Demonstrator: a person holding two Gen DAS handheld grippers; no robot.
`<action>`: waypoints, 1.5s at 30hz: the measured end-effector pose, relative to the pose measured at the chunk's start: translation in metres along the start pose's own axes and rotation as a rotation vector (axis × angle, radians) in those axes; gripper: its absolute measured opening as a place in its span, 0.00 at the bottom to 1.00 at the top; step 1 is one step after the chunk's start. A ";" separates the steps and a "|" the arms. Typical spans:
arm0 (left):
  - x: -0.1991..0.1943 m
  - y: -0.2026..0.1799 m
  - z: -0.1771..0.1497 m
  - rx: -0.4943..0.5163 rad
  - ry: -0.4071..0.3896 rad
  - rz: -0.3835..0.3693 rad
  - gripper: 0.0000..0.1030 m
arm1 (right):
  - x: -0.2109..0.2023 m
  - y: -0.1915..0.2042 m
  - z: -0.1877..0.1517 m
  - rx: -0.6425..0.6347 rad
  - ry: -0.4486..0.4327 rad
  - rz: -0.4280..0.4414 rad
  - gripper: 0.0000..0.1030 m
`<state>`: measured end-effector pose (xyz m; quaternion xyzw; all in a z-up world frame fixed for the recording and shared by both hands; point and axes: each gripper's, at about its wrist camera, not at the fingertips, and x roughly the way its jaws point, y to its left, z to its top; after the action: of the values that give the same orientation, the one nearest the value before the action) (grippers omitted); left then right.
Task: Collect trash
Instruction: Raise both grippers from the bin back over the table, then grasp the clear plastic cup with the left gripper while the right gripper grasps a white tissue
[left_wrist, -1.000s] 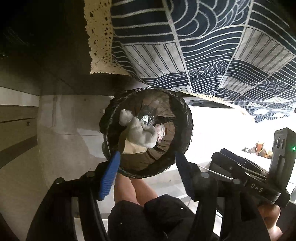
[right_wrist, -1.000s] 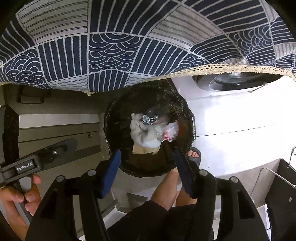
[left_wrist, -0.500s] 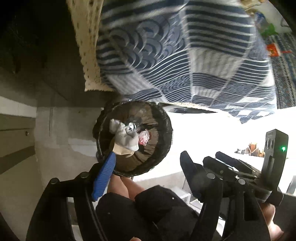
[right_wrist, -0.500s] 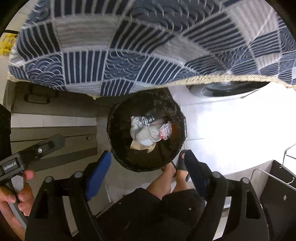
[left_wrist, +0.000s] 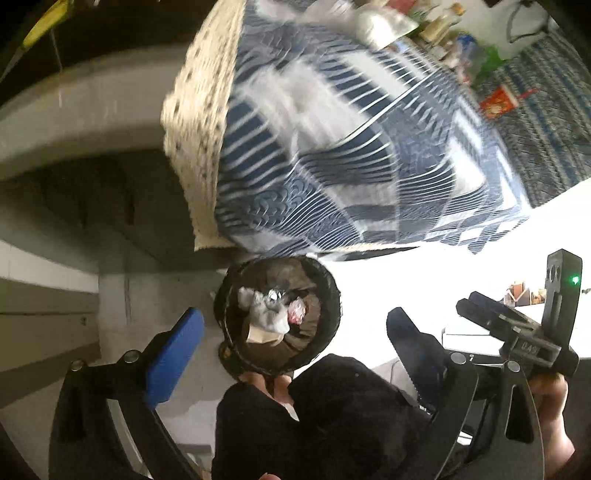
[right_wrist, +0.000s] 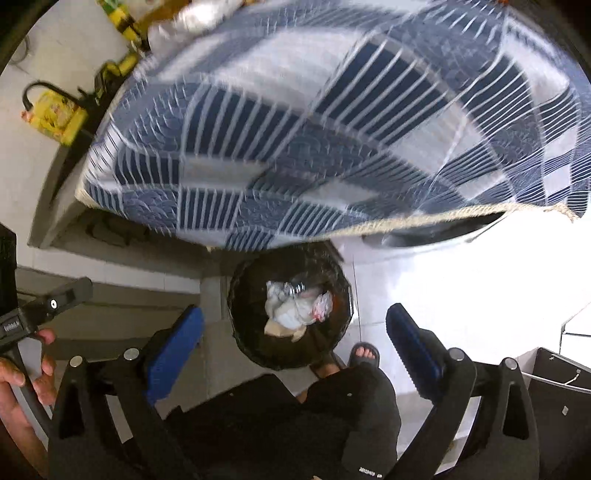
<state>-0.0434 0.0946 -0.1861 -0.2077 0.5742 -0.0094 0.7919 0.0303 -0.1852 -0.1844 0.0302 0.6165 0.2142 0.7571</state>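
A round black bin (left_wrist: 325, 295) (right_wrist: 243, 328) lined with a dark bag stands on the floor far below both grippers. Inside lie crumpled white tissue (left_wrist: 266, 314) (right_wrist: 290, 308), a pink-stained scrap (left_wrist: 297, 312) (right_wrist: 320, 309), a shiny foil piece (left_wrist: 274, 294) (right_wrist: 293, 287) and a bit of brown paper (left_wrist: 260, 335) (right_wrist: 282, 329). My left gripper (left_wrist: 291, 332) hangs high over the bin, its blue jaws opening wide with nothing between them. My right gripper (right_wrist: 293, 330) is likewise above the bin, jaws opening and empty.
A table under a blue-and-white patterned cloth (left_wrist: 332, 147) (right_wrist: 332, 129) with lace trim overhangs the bin's far side. The person's legs in dark shorts (right_wrist: 314, 413) and a sandalled foot (right_wrist: 364, 354) stand beside the bin. A yellow box (right_wrist: 55, 118) and small items sit on the table.
Both grippers rose well away from the bin, which now looks smaller, and their jaws spread from half open to wide. The tabletop came into view.
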 end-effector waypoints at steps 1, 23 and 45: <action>-0.005 -0.003 0.001 0.011 -0.011 0.001 0.93 | -0.007 -0.001 0.002 0.003 -0.021 0.000 0.95; -0.097 -0.039 0.108 0.072 -0.283 0.026 0.93 | -0.115 -0.006 0.109 -0.063 -0.327 0.086 0.95; -0.017 -0.031 0.250 -0.092 -0.233 -0.013 0.90 | -0.045 0.021 0.246 -0.197 -0.304 0.358 0.95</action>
<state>0.1862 0.1502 -0.0968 -0.2473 0.4767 0.0361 0.8428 0.2504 -0.1285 -0.0777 0.0972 0.4564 0.3968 0.7904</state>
